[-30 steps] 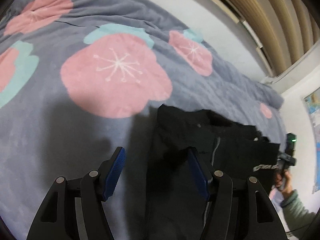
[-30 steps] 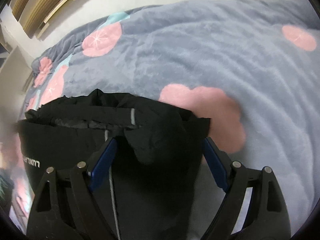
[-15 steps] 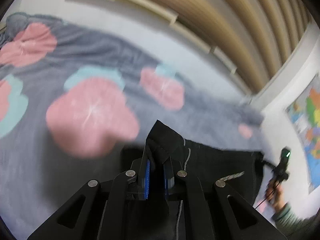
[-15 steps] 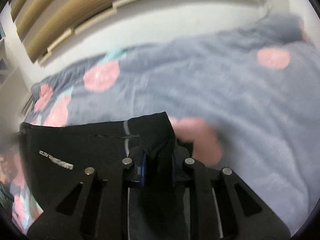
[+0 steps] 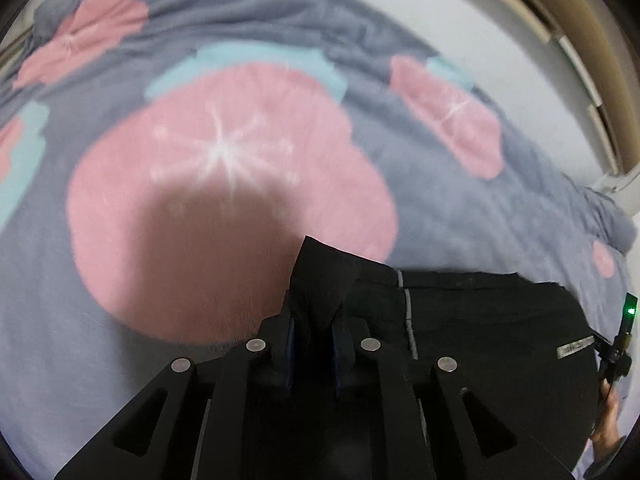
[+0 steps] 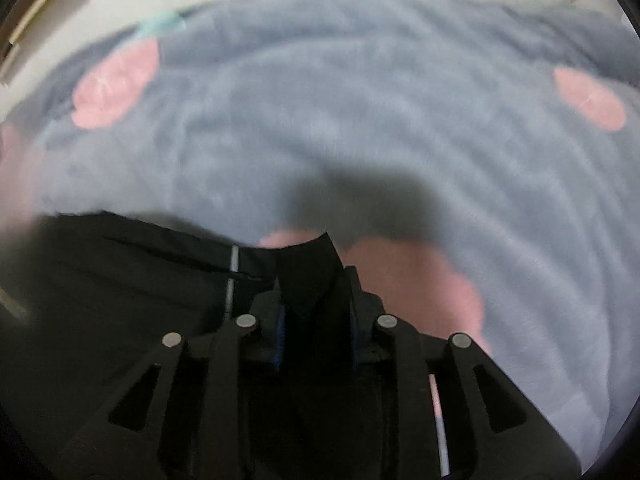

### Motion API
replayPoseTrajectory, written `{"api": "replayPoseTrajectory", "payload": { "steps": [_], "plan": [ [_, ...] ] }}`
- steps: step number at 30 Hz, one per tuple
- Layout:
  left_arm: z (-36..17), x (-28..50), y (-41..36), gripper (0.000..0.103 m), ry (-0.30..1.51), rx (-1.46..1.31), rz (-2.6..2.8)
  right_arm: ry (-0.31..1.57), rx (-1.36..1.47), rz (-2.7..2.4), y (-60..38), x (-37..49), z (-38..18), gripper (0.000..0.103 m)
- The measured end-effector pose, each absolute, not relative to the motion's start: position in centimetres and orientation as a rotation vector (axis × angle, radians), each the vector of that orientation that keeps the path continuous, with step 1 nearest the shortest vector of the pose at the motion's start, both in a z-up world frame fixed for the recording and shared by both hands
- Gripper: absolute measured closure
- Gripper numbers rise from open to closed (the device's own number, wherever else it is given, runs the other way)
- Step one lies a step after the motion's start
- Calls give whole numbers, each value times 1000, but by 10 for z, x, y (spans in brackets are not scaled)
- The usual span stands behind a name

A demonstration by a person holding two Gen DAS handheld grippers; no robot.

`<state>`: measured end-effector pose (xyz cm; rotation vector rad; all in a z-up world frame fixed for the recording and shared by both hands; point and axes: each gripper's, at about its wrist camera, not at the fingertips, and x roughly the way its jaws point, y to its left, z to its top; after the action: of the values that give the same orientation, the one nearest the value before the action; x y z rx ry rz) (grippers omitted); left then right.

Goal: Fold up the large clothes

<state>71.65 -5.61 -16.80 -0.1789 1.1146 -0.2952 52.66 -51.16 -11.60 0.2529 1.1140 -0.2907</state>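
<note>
Two black two-finger tools are seen clamped on one black fabric garment with thin grey piping (image 5: 480,320), which is spread over a bed covered by a grey fleece blanket printed with pink blossoms and teal leaves (image 5: 420,208). In the left wrist view, the left tool (image 5: 314,344) is pictured with a peaked fold of the dark cloth pinched between its blue-padded fingers (image 5: 289,340); the jaws are easing apart, yet the cloth is pressed by the pads on both sides. From that fold the garment is stretched towards the bed's right edge, where a small grey label (image 5: 576,347) is shown. A hand (image 5: 606,420) with a black handle lit by a green light (image 5: 630,312) is glimpsed at that view's right border.

In the right wrist view, the right tool (image 6: 316,332) is likewise shown closed around a raised corner of the same garment (image 6: 132,280), its jaws also opening slightly while the fabric is gripped between the blue pads (image 6: 280,340). The garment is laid out to the left of the tool there, over a pink blossom. A dark shadow is cast on the blanket (image 6: 360,120) beyond each tool. A pale wall and wooden slats (image 5: 580,20) are visible past the bed's far edge.
</note>
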Motion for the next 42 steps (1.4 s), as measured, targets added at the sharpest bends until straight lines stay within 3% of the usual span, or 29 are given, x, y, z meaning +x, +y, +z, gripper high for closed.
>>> {"api": "replayPoseTrajectory", "payload": {
  "steps": [3, 5, 10, 15, 21, 27, 31, 35, 39, 42],
  "plan": [
    [-171, 718, -61, 78, 1115, -136, -271, 1130, 279, -293, -518, 529, -121, 77],
    [-166, 718, -58, 63, 1124, -136, -259, 1132, 283, -288, -521, 526, -116, 69],
    [-132, 716, -17, 59, 1116, -279, -298, 1047, 349, -260, -523, 495, -76, 52],
    [-75, 683, 2, 60, 994, -230, -293, 925, 352, -209, -501, 452, -21, 35],
    [-44, 603, -18, 59, 919, -198, -399, 876, 334, -84, -434, 408, 18, 35],
    [-87, 532, -80, 60, 957, -88, -386, 968, 285, 2, -361, 415, -13, 36],
    [-130, 525, -101, 58, 1032, -36, -362, 1059, 189, -60, -342, 434, -57, 35],
    [-155, 538, -98, 57, 1078, -84, -357, 1082, 204, -74, -344, 439, -81, 27],
    [-160, 539, -105, 57, 1068, -32, -345, 1076, 184, -87, -346, 442, -90, 22],
    [-148, 532, -103, 57, 1061, -35, -343, 1064, 200, -82, -350, 433, -76, 23]
  ]
}}
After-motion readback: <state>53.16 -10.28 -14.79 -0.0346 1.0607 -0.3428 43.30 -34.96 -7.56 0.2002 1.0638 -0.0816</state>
